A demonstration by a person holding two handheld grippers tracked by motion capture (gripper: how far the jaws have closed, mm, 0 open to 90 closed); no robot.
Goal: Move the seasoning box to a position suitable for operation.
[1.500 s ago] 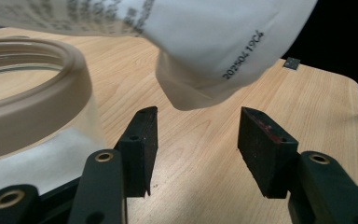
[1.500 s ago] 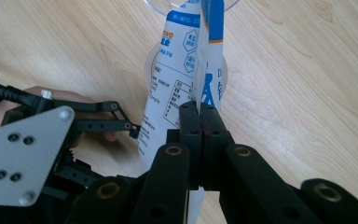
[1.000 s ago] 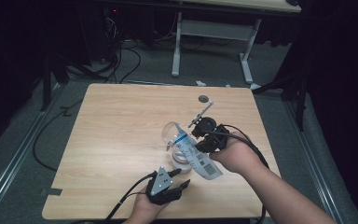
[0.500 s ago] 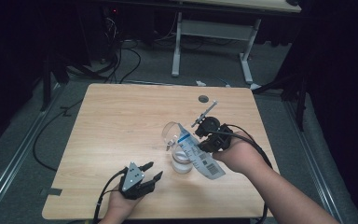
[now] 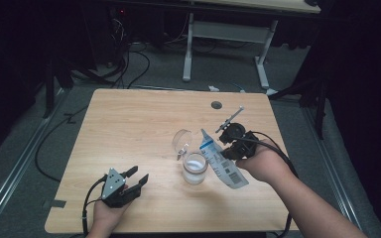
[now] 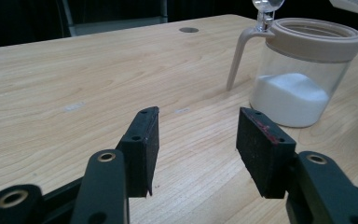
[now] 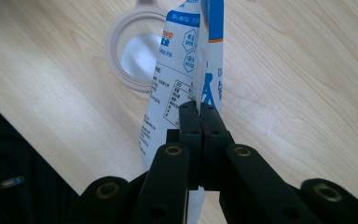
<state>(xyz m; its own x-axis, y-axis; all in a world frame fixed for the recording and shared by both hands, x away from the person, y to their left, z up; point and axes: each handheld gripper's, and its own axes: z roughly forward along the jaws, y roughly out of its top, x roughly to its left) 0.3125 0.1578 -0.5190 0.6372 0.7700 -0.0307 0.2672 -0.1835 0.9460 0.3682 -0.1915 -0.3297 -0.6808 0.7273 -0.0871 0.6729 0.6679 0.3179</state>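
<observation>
A clear glass jar (image 5: 194,168) (image 6: 303,79) with white powder in its bottom stands right of centre on the wooden table (image 5: 139,124). Its hinged lid (image 5: 182,140) is flipped up on the far side. My right gripper (image 5: 230,148) (image 7: 199,112) is shut on a white-and-blue printed packet (image 5: 223,164) (image 7: 182,70). The packet hangs tilted just right of the jar, and its lower end points over the jar's mouth (image 7: 137,51) in the right gripper view. My left gripper (image 5: 135,180) (image 6: 196,135) stands open and empty near the table's front edge, left of the jar.
A round cable hole (image 5: 216,105) sits in the table's far side. Behind the table stands another desk on white legs (image 5: 228,29), with cables on the floor (image 5: 129,64). A rail runs along the floor at the left (image 5: 10,168).
My left gripper has slid left along the front edge, away from the jar, still open. The right gripper with the packet has shifted slightly to the right.
</observation>
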